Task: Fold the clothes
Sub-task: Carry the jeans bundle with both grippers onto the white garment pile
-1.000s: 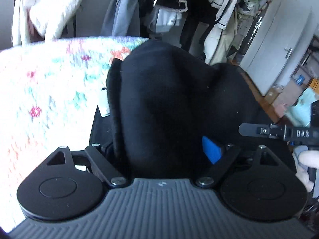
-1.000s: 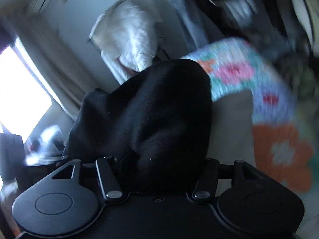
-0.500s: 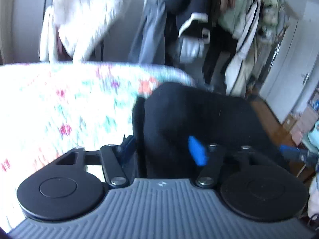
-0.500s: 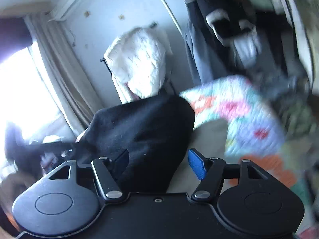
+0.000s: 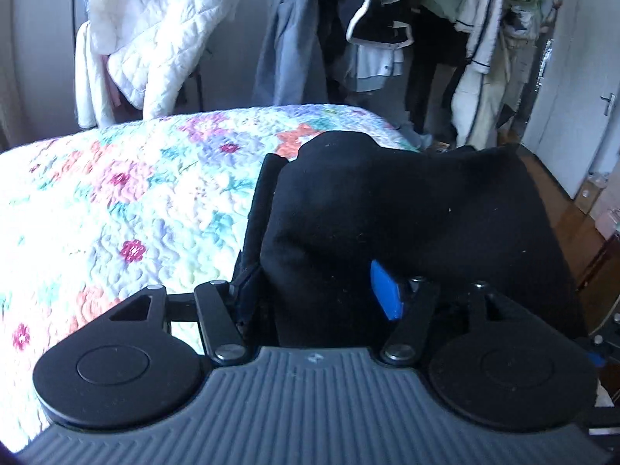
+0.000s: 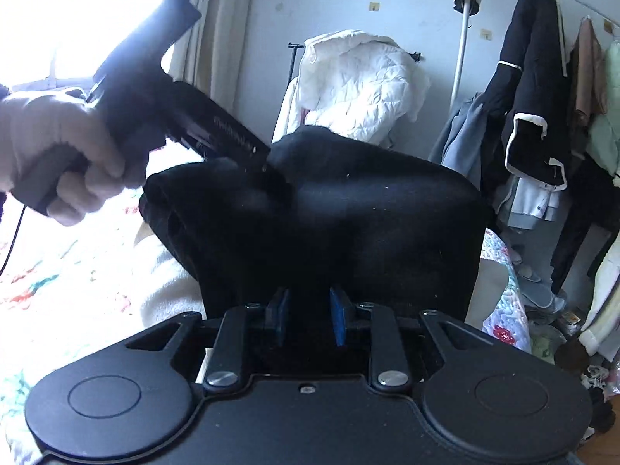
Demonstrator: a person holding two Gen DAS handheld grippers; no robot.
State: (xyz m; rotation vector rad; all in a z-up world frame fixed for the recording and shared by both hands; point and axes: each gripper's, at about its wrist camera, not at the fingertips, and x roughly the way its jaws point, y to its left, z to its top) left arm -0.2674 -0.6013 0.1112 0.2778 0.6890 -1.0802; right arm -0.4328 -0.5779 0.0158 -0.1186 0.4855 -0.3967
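Two grippers have hold of one black garment [image 5: 407, 213], which hangs bunched above a flowered quilt [image 5: 116, 201] on the bed. In the left wrist view, the left gripper [image 5: 317, 290] sits mid-wide w/ a thick fold of the cloth filling the gap; its jaws are opening a little. One blue pad [image 5: 383, 290] shows on the right side w/ fabric draped against it; the left finger is mostly buried in the fold, so whether the pads still press can't be told for sure, but the cloth looks bunched tight betw. them.

In the right wrist view, the right gripper [image 6: 308, 312] is narrow and its jaws are closing, blue pads [image 6: 337, 314] close on either side of a hanging strip of the garment. The fabric rises from there into a wide hump that fills the middle of the frame. At far left of that view a gloved hand [image 6: 58, 155] grips the handle of the other gripper [image 6: 279, 188], whose tip is sunk into the cloth's upper edge.

Behind the bed: white quilted jacket [image 5: 155, 38] on a rack at left, dark & pale clothes [image 5: 379, 27] hanging on a rail to the right, a white door [image 5: 581, 97] at far right. Bright window at upper left of the right wrist view.
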